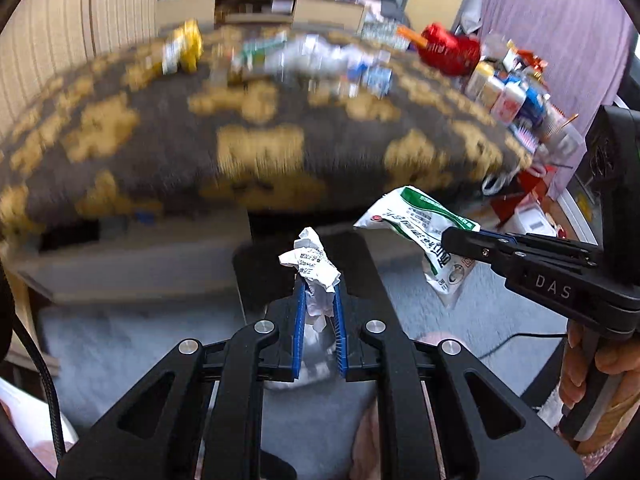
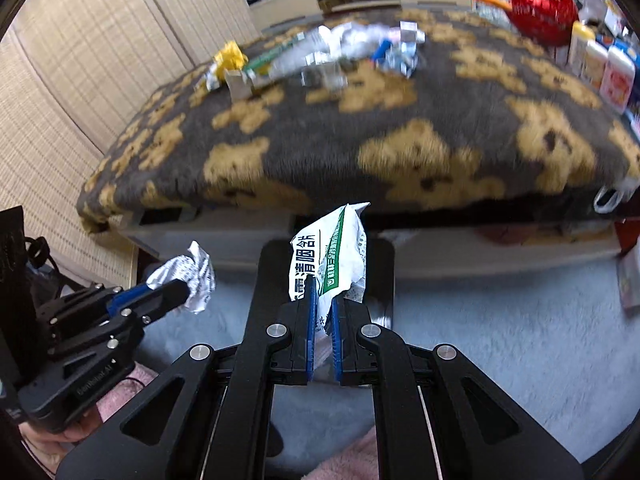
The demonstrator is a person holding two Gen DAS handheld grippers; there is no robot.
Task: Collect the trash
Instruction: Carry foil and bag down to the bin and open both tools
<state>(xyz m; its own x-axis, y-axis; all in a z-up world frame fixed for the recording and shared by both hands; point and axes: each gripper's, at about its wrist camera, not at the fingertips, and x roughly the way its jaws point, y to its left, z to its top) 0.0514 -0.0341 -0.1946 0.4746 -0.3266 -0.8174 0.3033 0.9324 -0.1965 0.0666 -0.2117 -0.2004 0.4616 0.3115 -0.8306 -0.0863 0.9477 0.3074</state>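
Observation:
My left gripper is shut on a crumpled white paper, held in the air in front of the table; it also shows in the right wrist view. My right gripper is shut on a white and green wrapper, which also shows in the left wrist view. Both are held low over the grey carpet. More trash lies at the far side of the table: bottles, wrappers, a yellow packet.
The table is covered by a dark bear-pattern blanket. A red basket and several bottles stand at its right end. A dark bin-like object stands below the grippers. A woven screen is at left.

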